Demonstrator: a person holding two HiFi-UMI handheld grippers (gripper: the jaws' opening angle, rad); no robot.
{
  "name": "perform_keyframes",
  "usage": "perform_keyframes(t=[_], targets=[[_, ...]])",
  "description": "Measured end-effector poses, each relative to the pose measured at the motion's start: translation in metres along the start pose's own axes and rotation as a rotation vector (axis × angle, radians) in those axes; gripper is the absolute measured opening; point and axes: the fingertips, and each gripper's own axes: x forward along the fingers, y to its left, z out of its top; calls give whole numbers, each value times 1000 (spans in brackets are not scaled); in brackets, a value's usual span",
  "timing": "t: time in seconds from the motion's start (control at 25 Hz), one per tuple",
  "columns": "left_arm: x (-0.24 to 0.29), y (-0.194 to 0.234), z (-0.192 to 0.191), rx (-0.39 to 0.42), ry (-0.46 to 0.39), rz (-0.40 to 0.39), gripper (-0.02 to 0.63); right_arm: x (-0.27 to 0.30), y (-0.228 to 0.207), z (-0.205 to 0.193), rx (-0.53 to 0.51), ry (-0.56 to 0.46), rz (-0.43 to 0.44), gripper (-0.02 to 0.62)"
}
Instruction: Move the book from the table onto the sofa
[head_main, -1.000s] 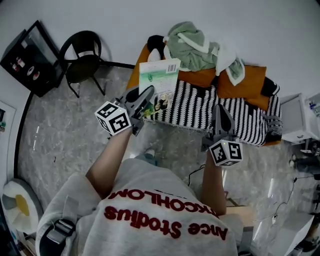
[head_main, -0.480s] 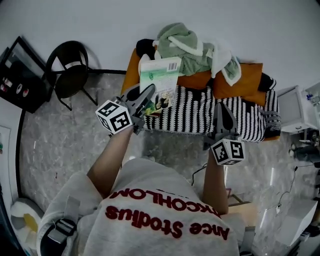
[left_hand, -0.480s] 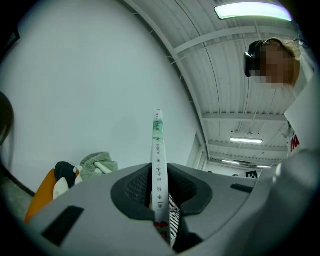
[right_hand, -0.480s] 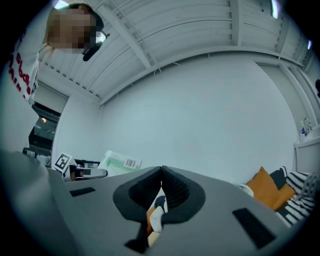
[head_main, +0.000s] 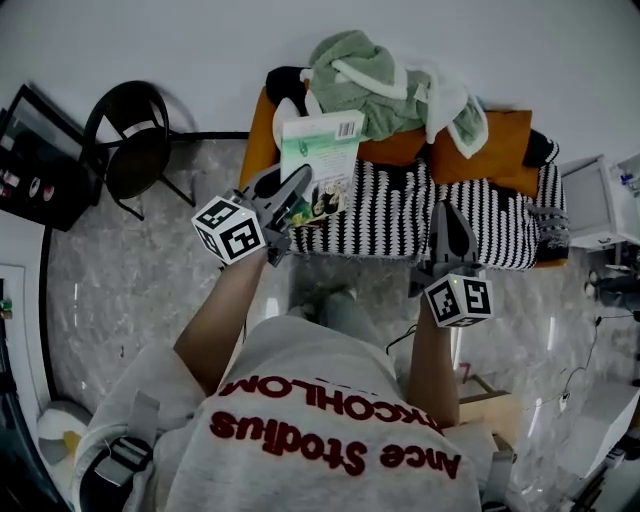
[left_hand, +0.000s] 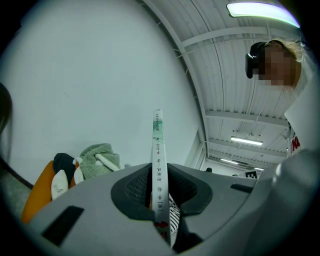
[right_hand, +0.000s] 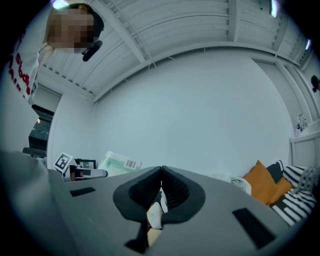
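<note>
Left tongs (head_main: 296, 196) pinch a thin, likely light paperback book (head_main: 320, 160) near its spine over the sofa (head_main: 260, 135); right tongs (head_main: 447, 222) closed, empty.

Ahead of you a black chair (head_main: 135, 150) stands on the grey speckled floor (head_main: 120, 280), with a black cabinet (head_main: 30, 160) just to its left. A crumpled green towel (head_main: 365, 75) lies heaped beside an orange cushion (head_main: 505, 150), above a black-and-white striped blanket (head_main: 480, 225). A white cabinet (head_main: 590, 205) stands at your far right, and a cardboard box (head_main: 490, 412) sits low on that side.
</note>
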Motion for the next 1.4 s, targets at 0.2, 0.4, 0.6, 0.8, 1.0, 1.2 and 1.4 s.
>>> perform_keyframes(t=[0.2,0.4,0.6,0.8,1.0,1.2,1.4], targets=[[6,9,-5,-5,12,0,71,13,-3,-12,17,15,10,28],[5,7,-7,6,7,-2,71,21,-2,-7,3,-4,33,28],[8,12,-12,19,-32,11,71,29,-11,-9,-15,-30,67,28],[8,8,-13,12,-39,10,71,29,-15,-5,-19,-29,83,28],[28,14,-18,22,-66,26,71,45,-36,2,-37,-49,119,28],[12,15,-18,-8,-35,23,71,40,-17,0,-31,-18,109,28],[0,-7,19,-65,-17,9,71,33,13,46,-40,41,88,28]])
